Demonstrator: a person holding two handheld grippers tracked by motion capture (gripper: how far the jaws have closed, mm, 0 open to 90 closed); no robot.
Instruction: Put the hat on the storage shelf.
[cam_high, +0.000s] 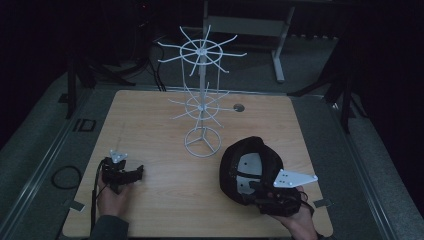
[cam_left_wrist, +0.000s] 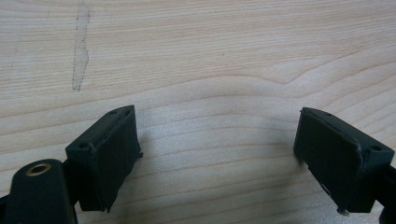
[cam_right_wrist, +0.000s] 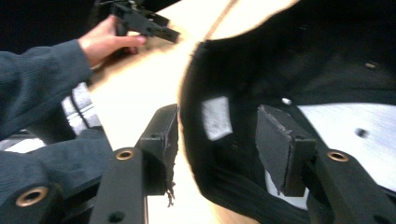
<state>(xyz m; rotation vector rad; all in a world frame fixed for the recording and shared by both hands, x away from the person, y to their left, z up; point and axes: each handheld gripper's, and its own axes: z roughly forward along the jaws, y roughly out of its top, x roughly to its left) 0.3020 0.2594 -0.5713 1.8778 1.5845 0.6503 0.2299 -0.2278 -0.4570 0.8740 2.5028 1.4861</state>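
Note:
A black cap (cam_high: 250, 160) lies upside down on the wooden table (cam_high: 150, 115) at the front right, its pale lining showing. My right gripper (cam_high: 254, 191) is at the cap's near edge. In the right gripper view its jaws (cam_right_wrist: 219, 140) stand wide open astride the cap's rim (cam_right_wrist: 194, 154), one pad outside and one inside, and neither presses on the fabric. A white label (cam_right_wrist: 215, 116) is sewn inside the cap (cam_right_wrist: 327, 56). My left gripper (cam_high: 139, 172) rests on the table at the front left, and the left gripper view shows it open (cam_left_wrist: 219, 154) over bare wood.
A white wire display stand (cam_high: 202, 100) with two tiers of radiating hooks rises from a ring base at the table's middle. A round cable hole (cam_high: 238, 107) sits behind it. The person's other hand and sleeve (cam_right_wrist: 42, 74) appear in the right gripper view.

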